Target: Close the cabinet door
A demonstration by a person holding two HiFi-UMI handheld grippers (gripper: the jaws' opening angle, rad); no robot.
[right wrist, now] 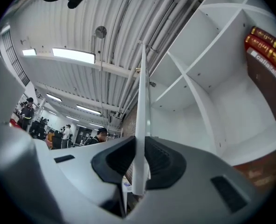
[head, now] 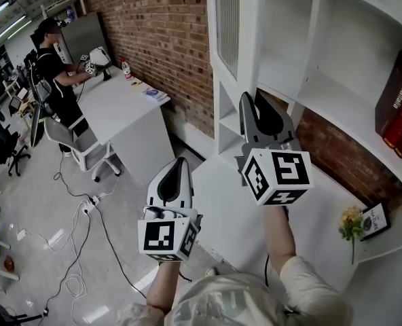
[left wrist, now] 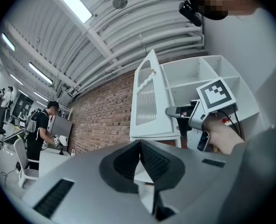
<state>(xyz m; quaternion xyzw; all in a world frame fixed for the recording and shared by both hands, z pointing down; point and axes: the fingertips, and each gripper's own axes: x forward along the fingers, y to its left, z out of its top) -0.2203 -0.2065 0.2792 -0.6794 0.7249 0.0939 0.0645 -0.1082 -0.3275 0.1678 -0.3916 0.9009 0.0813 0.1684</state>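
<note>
Right gripper view: right gripper (right wrist: 140,137) pinched the edge of the cabinet door (right wrist: 142,94).
Left gripper view: left gripper (left wrist: 139,142) had its jaws pressed together, empty.

Cabinet door (head: 229,29): white frame w/ a ribbed, see-thru panel in the middle. It's open, upright, swung well out from the front of the white cabinet (head: 343,73), approx. square to the shelves. Its edge, near the lower end, sits between the right gripper (right wrist: 140,146) pads, both touching it. In the right gripper view the door shows edge-on as a thin white strip.
</note>
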